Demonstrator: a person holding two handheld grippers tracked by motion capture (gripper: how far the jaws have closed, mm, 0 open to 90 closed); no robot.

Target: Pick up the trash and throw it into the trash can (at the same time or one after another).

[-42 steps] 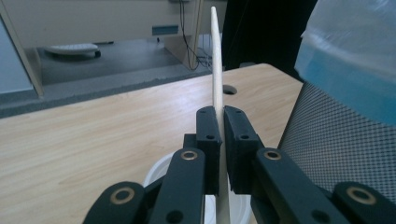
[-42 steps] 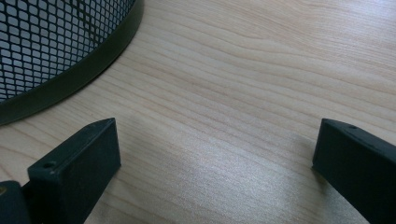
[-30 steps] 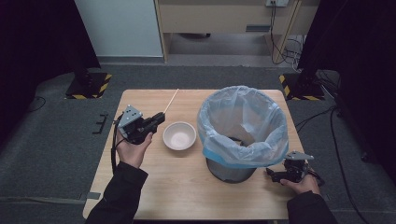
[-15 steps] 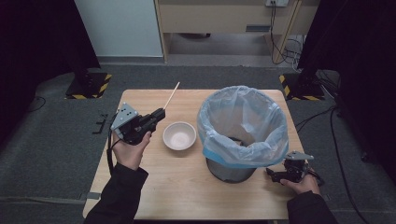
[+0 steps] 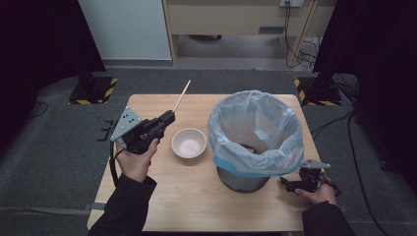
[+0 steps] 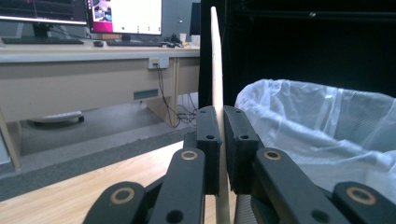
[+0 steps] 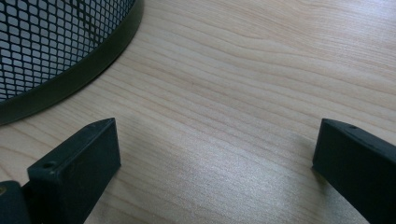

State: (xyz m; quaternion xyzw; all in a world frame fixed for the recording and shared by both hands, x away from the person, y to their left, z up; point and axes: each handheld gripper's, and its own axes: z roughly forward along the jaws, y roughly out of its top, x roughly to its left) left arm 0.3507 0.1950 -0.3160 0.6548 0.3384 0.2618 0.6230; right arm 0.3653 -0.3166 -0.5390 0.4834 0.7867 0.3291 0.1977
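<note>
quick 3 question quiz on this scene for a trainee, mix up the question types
1. True or false: the left gripper is shut on the wooden stick.
2. Multiple choice: the white bowl sits A) inside the bin, B) on the table between the left gripper and the lined bin, C) in the right gripper.
3. Fill in: the right gripper has its jaws ____, low over bare table near the bin's mesh base.

Key: 1 true; 2 B; 3 open.
</note>
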